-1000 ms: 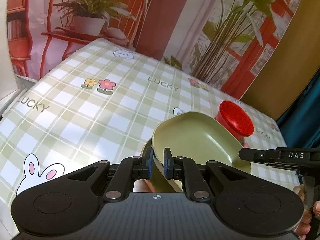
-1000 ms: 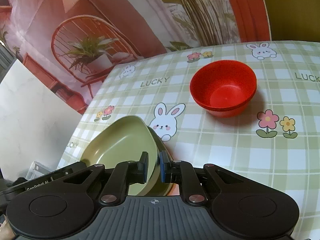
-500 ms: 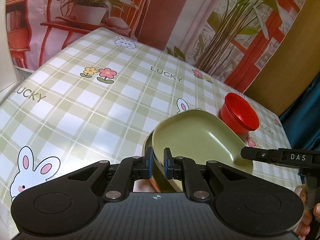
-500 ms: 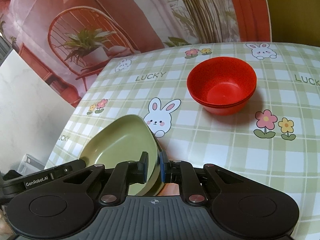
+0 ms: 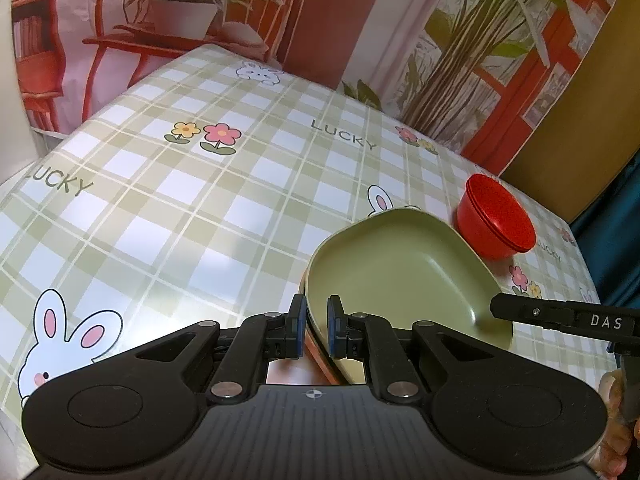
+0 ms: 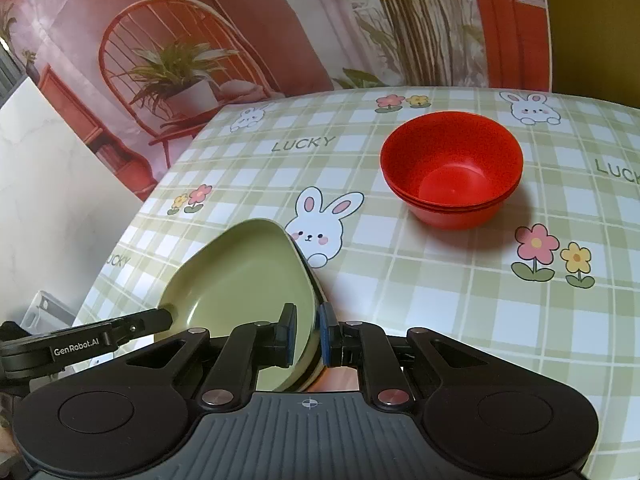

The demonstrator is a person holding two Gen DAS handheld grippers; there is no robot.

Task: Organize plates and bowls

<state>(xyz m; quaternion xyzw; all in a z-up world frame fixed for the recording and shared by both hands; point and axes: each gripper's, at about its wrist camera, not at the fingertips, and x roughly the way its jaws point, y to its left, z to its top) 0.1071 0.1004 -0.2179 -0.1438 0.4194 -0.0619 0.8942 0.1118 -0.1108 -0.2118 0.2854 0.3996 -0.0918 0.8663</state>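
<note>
While both of my claws are clamped on opposite rims of the green plate (image 5: 400,268), the checked table (image 5: 200,208) spreads out ahead of and below them. That plate sits directly between the two claws, tilted, with a second green rim showing just beneath it (I judge it the top of a stack, though I cannot tell whether it touches the one below). My left claw (image 5: 313,326) is nearly closed, pads pinching the near rim; my right claw (image 6: 307,336) is likewise nearly closed on the opposite rim. Ahead of my right claw, well apart, stands a nested stack of red bowls (image 6: 452,168).

Handling note: I judge the plate rigid, smooth-glazed and therefore slippery at the rim, possibly breakable. Grip the raised lip at opposite sides and keep it level.
</note>
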